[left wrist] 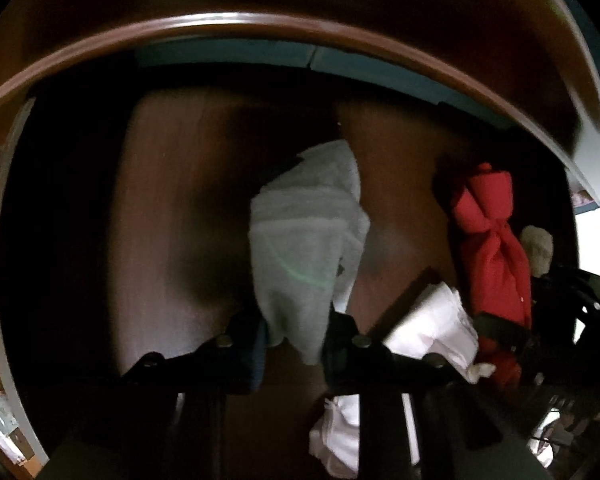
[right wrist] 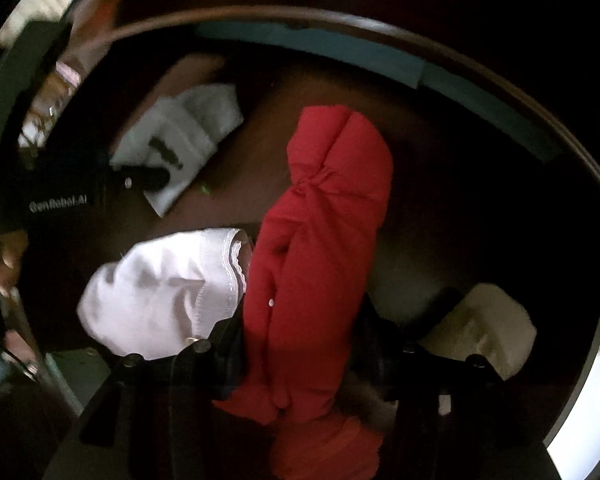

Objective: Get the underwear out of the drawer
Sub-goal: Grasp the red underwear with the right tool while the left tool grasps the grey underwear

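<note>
1. Inside the dark wooden drawer (left wrist: 172, 200), the left gripper (left wrist: 296, 332) is clamped almost fully closed on a grey folded underwear piece (left wrist: 308, 232).
2. The right gripper (right wrist: 304, 344) pinches a red rolled garment (right wrist: 324, 232), partly closed.
3. White underwear (right wrist: 160, 296) lies just beside it.

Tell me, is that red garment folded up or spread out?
Folded up: the red garment lies as a thick rolled bundle on the drawer floor, between the right gripper's jaws.

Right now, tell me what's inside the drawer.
In the drawer: grey folded garment, white one, red roll, beige item. Whatever lies under them is hidden.
</note>
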{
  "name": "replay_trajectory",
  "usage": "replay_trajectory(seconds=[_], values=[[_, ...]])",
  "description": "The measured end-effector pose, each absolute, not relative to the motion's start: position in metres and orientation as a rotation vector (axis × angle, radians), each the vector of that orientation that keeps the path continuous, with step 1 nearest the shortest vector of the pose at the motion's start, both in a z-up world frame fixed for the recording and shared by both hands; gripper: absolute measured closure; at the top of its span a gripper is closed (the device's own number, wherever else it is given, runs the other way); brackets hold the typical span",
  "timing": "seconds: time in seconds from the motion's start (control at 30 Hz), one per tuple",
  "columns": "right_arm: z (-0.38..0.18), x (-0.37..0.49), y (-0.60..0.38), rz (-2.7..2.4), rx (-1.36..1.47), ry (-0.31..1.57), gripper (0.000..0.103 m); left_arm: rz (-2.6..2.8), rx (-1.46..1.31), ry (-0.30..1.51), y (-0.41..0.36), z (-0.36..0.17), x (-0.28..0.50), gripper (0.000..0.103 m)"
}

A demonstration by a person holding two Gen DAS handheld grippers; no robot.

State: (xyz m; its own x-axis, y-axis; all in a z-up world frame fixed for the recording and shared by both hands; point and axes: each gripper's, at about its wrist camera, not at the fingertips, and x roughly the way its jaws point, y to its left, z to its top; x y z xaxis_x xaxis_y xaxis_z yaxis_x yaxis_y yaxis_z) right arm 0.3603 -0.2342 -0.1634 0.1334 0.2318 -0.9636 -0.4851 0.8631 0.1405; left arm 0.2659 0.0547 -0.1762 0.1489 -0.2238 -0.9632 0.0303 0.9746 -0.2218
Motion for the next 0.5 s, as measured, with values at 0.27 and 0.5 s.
replay_trajectory(seconds=[0.27,0.5], values=[[-0.146,0.345,-0.266,0.56,-0.024,1.289,0.054,-0.255,-0.152,1.361,0.064,-0.175,0.248,0.085],[-0.122,0.326,-0.302,0.596,0.196,1.232,0.054,-0.302,-0.126,1.255,0.051,-0.154,0.227,0.086]])
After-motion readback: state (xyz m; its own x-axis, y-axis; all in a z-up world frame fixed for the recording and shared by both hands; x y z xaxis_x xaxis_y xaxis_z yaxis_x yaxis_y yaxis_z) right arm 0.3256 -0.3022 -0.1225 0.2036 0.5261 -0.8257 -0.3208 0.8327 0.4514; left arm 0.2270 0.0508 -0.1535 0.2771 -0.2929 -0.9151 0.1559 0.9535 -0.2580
